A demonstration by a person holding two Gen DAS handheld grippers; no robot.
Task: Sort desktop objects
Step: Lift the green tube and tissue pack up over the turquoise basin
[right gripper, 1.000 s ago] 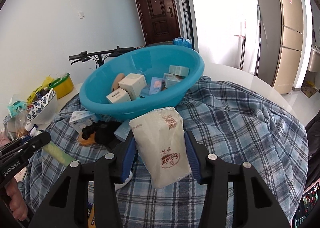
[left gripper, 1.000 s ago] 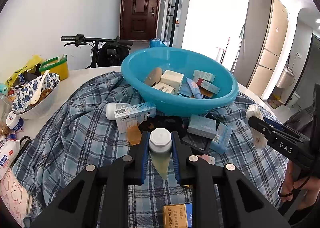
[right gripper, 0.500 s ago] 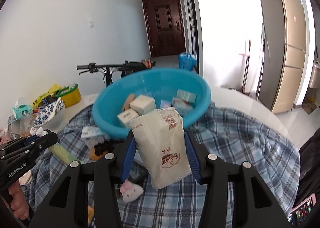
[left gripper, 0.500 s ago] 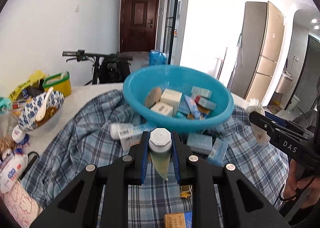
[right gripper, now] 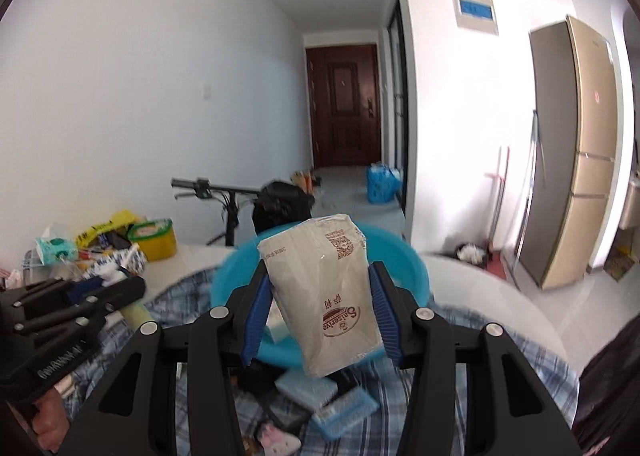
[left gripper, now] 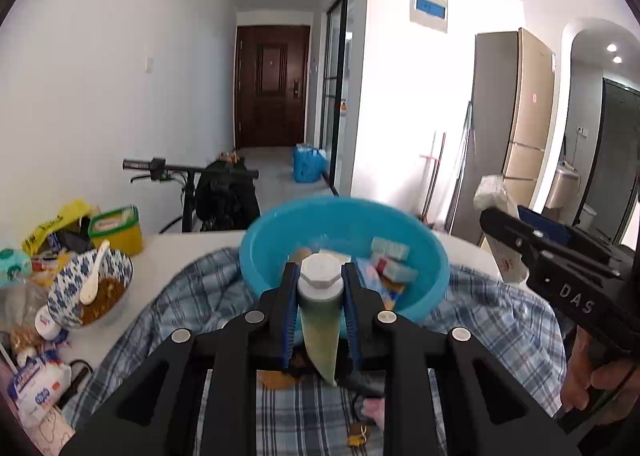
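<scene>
Left wrist view: the left gripper clamps a green tube, cap forward, the blue basin directly ahead and below. Right gripper grips a paper packet, basin just beyond both.

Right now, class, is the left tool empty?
No: the left tool is clamped on a green tube with a white cap, in front of the blue basin.

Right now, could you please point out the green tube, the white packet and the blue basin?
green tube [left gripper: 319, 330], left wrist view, its body.
white packet [right gripper: 324, 296], right wrist view, its front.
blue basin [left gripper: 430, 256], left wrist view, its rim.
</scene>
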